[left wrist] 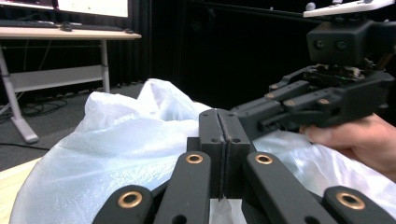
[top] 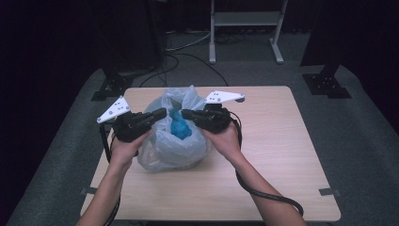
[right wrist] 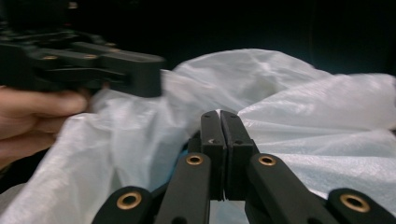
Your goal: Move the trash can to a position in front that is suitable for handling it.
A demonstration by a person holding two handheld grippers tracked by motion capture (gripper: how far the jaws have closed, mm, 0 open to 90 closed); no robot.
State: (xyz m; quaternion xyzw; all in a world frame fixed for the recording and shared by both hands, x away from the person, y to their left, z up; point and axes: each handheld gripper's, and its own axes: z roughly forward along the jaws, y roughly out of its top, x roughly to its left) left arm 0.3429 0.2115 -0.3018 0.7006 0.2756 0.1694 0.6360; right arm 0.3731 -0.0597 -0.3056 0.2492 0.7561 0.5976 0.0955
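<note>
I see the plastic bag (top: 174, 141) sitting on the table (top: 282, 155), left of its middle and toward the far edge. A bundle (top: 180, 128) lies inside the bag's open mouth. My left gripper (top: 160, 114) is at the bag's left rim, my right gripper (top: 188, 114) at its right rim, tips facing each other above the opening. A desk frame (top: 244, 28) stands behind the table.

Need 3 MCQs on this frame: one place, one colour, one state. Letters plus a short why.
1. Where does the plastic bag sit?
A. On the table's left half
B. On the floor
C. On the table's right edge

2. What colour is the thing inside the bag?
A. Red
B. Blue
C. Yellow

3. How do the left gripper jaws stand?
A. Wide open
C. Shut
B. Half open

Answers: 1 A, high view shows it left of the table centre; 2 B, blue shows through the opening; 3 C, the jaws meet in the left gripper view.
</note>
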